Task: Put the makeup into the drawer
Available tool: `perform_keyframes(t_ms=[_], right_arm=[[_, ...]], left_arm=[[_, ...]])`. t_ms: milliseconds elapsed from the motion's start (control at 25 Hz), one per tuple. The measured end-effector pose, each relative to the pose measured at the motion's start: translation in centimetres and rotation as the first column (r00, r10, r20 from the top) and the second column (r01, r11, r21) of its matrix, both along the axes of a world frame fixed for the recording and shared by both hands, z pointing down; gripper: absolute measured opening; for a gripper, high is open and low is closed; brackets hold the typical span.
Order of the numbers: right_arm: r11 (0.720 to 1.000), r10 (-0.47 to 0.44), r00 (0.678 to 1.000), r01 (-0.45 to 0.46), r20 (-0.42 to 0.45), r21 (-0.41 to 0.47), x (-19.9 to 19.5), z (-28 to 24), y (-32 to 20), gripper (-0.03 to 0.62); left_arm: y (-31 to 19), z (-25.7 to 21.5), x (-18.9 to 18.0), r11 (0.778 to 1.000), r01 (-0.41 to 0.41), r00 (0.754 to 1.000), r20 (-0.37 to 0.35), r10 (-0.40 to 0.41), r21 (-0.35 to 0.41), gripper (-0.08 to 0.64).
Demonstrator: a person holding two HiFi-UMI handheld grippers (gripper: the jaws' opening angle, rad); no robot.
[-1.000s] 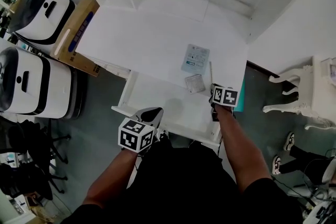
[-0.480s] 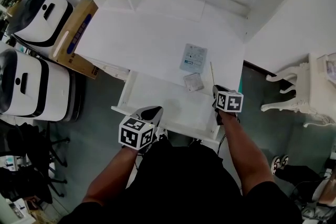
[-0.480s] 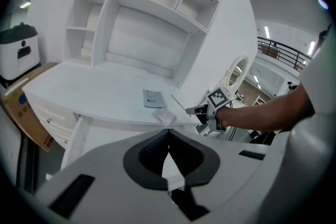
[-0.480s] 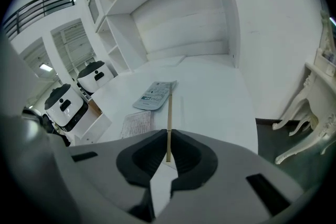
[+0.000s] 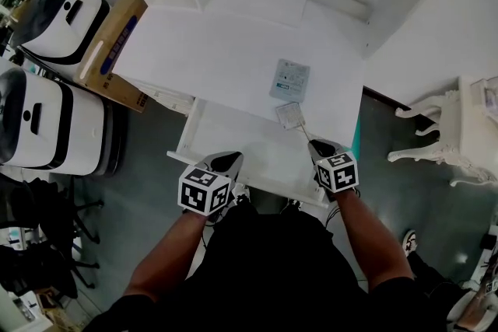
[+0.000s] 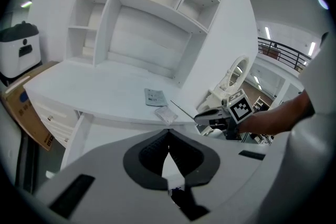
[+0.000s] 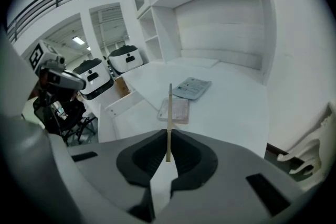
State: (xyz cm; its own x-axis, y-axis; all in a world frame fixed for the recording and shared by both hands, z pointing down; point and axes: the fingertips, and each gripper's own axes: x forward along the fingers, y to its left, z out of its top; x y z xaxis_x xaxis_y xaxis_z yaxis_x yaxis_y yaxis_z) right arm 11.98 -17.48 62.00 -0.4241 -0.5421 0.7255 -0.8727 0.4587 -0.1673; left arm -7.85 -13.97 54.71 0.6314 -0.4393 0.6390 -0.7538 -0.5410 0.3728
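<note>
Pale wood-coloured and pencil-thin, the stick (image 7: 169, 107) is pinched in the right gripper (image 7: 168, 136), whose jaws are nipped nearly together on its lower end, so most of its length juts out ahead. It hangs over the right back corner of the open drawer (image 5: 233, 138), tip towards the desk (image 5: 218, 58) behind the drawer. The left gripper (image 6: 168, 136) hovers at the drawer's front edge with its jaws pressed together on nothing. Handling, I'd judge: featherweight and stiff, but slim enough to swivel in the pads or snap if it is knocked against the drawer wall (a hold nearer the middle would steady it, though this end grip looks enough for a short drop). Best laid down flat rather than poked in tip first. Just behind the drawer, at the desk's lip, sits a clear packet (image 5: 289, 115), and further back a bluish sachet (image 5: 289, 80). Both look flat, light and slick, probably best taken by an overhanging edge.
</note>
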Motion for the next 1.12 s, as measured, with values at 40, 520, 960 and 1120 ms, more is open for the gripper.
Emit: perform_keyframes(t_ms=[40,520,960,1120], right_arm=[[0.999,-0.049,0.999,0.049,-0.011,0.002,-1.0,0.1,0.7,0.044],[0.904,-0.428,0.873,0.405,-0.235,-0.139,-7.7,8.7,4.4,0.044],[0.922,-0.382,0.855,0.324,-0.351,-0.214,-5.9,15.6,1.2,0.044],[0.939,-0.329,0.878,0.266,-0.349,-0.218,-4.8,17.0,0.3,0.046]], left_arm=[[0.1,0.1,-0.1,1.0,0.003,1.0,-0.001,-0.003,-0.002,0.005],[0.3,0.1,-1.9,0.999,0.032,0.999,0.023,-0.032,0.007,0.005],[2.4,1.0,-3.4,0.997,0.056,0.997,0.053,-0.053,-0.052,0.005],[2.4,1.1,-4.4,0.995,0.076,0.995,0.072,-0.071,-0.067,0.005]])
